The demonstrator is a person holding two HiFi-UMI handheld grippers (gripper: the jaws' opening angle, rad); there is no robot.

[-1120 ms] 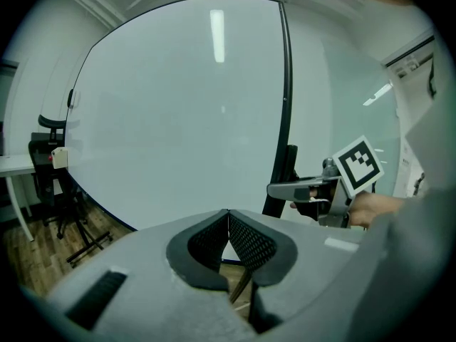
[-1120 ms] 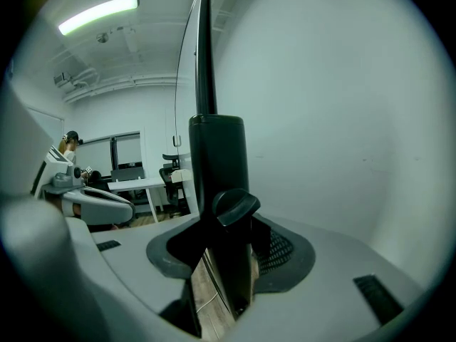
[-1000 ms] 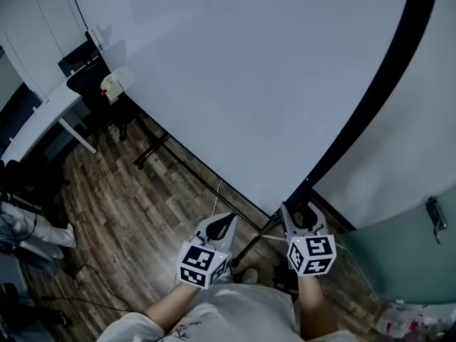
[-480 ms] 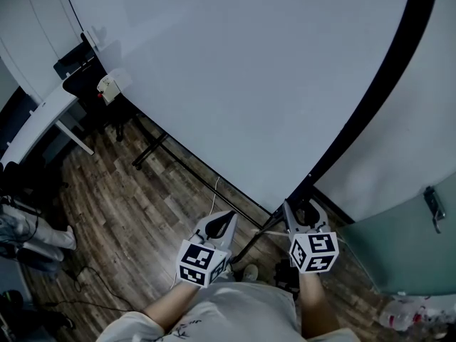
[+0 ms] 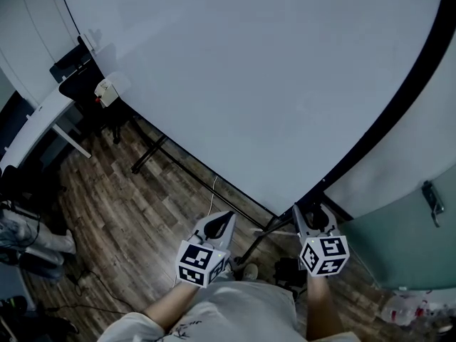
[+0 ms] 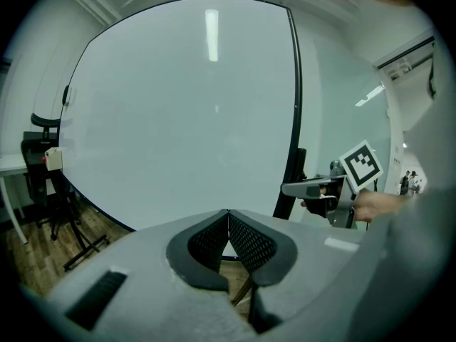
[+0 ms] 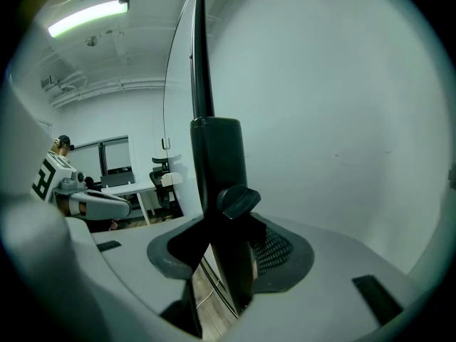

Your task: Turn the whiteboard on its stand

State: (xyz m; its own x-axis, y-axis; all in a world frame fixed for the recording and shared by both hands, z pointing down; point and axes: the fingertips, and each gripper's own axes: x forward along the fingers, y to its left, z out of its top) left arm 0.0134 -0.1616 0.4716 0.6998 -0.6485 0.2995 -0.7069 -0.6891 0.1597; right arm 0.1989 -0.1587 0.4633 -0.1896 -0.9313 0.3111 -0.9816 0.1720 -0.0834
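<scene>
Shifted rightward against a second ago in the head view: lower right corner of whiteboard [image 5: 249,84] and its black frame edge [image 5: 399,98], with right gripper [image 5: 312,218] carried along at that corner. Left gripper [image 5: 217,225] unmoved, just short of the bottom edge, over wooden floor [image 5: 128,205] and touching nothing. Shows stand legs [image 5: 151,148] under the bottom edge, toward the left corner.

Left gripper view: shows left gripper [image 6: 228,223] with jaws pressed together and nothing between them, aimed at the board's face, and right gripper [image 6: 313,189] at the board's right edge.

Right gripper view: shows right gripper [image 7: 228,244] clamped on black upright [image 7: 217,162] of the frame, just below a knob [image 7: 237,200].

Likely troubles from here:
- Slipping along the smooth upright, since a single narrow pinch at one corner drives a wide panel.
- Dragging or tipping the whole stand across the floor rather than pivoting the board, if the knob holds it tight.
- Swinging the far left edge into chair [image 5: 75,77] and desk [image 5: 35,123], both near that edge.
- No steadying available while the left gripper hangs free of the bottom edge.
</scene>
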